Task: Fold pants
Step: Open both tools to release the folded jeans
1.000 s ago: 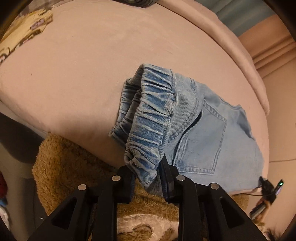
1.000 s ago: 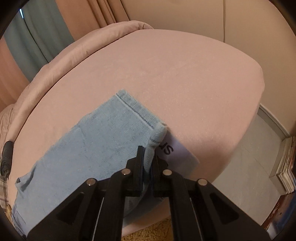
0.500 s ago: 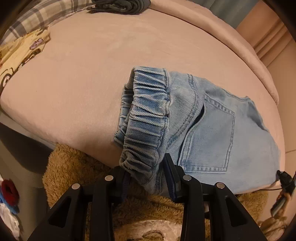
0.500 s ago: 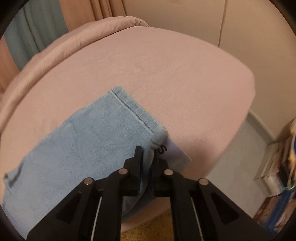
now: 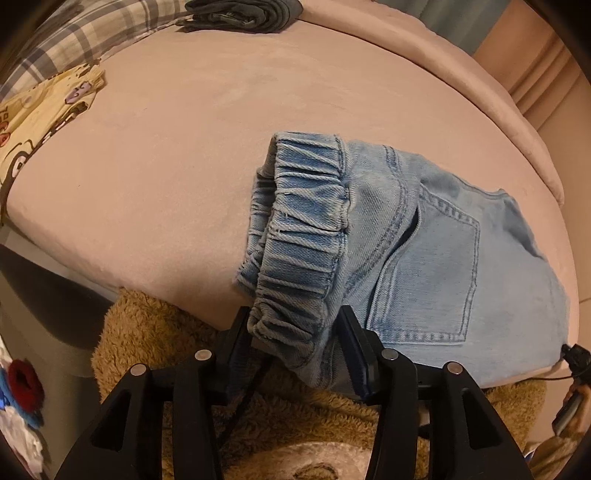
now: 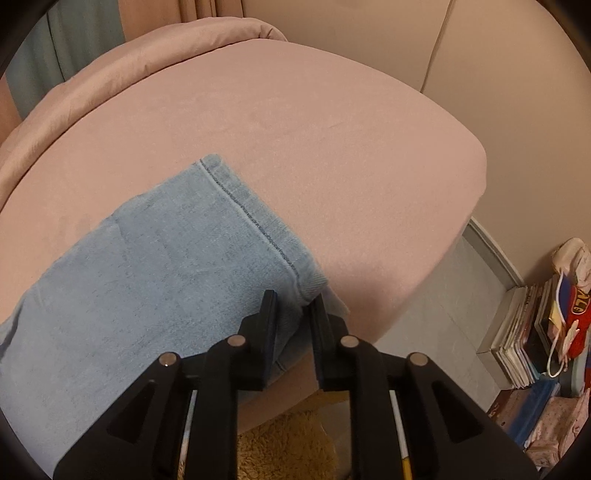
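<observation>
Light blue jeans (image 5: 424, 258) lie folded lengthwise on the pink bed (image 5: 184, 147), back pocket (image 5: 432, 280) up. Their elastic waistband (image 5: 306, 229) hangs over the near bed edge. My left gripper (image 5: 295, 328) straddles the waistband's lower end; its jaws are opening and stand wider than the fabric. In the right wrist view the pant leg (image 6: 166, 266) lies flat with its stitched hem (image 6: 255, 221) toward the right. My right gripper (image 6: 293, 306) is at the hem's near corner, jaws opening, the corner loose in the narrow gap.
A brown fluffy rug (image 5: 155, 332) lies below the bed edge. Plaid bedding (image 5: 74, 37), a yellow printed cloth (image 5: 33, 110) and a dark folded garment (image 5: 243, 14) sit at the far left. A rolled pink quilt (image 6: 129, 62) lines the back. Books and bags (image 6: 535, 332) stand by the wall.
Both grippers' jaws have spread apart. The hem corner, pinched and raised before, now lies flat on the bed. The waistband has settled lower between the left fingers.
</observation>
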### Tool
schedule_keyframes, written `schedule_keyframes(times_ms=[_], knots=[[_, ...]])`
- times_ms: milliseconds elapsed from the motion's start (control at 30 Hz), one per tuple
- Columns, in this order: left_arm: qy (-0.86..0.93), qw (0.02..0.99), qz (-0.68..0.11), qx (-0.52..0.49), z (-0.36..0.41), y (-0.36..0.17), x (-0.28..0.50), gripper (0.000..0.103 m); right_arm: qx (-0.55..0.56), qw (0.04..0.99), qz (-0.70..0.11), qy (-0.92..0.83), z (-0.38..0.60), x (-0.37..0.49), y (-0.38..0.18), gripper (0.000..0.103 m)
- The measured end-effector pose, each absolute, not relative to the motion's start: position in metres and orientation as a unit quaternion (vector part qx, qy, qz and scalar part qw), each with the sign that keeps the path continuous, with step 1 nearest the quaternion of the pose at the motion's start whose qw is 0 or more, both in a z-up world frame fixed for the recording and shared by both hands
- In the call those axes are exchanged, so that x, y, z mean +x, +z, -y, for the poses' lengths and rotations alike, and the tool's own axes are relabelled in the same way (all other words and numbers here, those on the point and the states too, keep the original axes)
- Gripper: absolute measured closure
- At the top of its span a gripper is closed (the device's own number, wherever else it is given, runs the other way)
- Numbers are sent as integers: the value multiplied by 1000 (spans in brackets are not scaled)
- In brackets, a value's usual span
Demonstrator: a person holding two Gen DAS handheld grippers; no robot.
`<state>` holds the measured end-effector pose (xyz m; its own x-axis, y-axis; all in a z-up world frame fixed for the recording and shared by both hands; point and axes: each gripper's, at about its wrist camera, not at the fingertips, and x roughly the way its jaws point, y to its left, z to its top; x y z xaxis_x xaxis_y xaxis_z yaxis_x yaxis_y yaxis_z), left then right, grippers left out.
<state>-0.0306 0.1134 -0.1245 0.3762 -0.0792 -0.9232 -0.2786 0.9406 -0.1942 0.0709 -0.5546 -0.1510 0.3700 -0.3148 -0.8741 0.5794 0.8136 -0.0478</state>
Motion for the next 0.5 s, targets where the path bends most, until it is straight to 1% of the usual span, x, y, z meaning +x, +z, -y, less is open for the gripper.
schedule_keyframes(times_ms=[33,100,167,200,233,267,300,333,400,433,500], knots=[[61,813,-555,-161,-114,-124,-31,50,130,814,-494,-276,555,74,-151,88],[55,812,-558,-164,-118,-120,-32,50,123,809,-501,-281,554,81,-151,87],[42,807,-563,-174,-123,-113,-35,50,98,805,-508,-292,545,85,-144,82],[36,806,-561,-184,-128,-104,-38,50,77,802,-511,-299,538,86,-138,70],[35,809,-556,-186,-132,-97,-40,49,59,805,-508,-302,529,86,-129,55],[35,814,-548,-187,-135,-89,-42,46,44,813,-497,-299,520,86,-119,49],[36,823,-534,-188,-141,-77,-44,39,30,826,-482,-292,508,87,-105,41],[37,830,-523,-190,-145,-70,-44,32,19,835,-471,-283,495,89,-93,37],[16,847,-495,-194,-149,-58,-37,25,6,855,-452,-255,463,100,-69,35],[7,850,-489,-195,-149,-57,-32,24,8,863,-448,-234,449,105,-63,34],[2,852,-488,-189,-148,-59,-14,24,20,886,-445,-132,404,125,-55,34]])
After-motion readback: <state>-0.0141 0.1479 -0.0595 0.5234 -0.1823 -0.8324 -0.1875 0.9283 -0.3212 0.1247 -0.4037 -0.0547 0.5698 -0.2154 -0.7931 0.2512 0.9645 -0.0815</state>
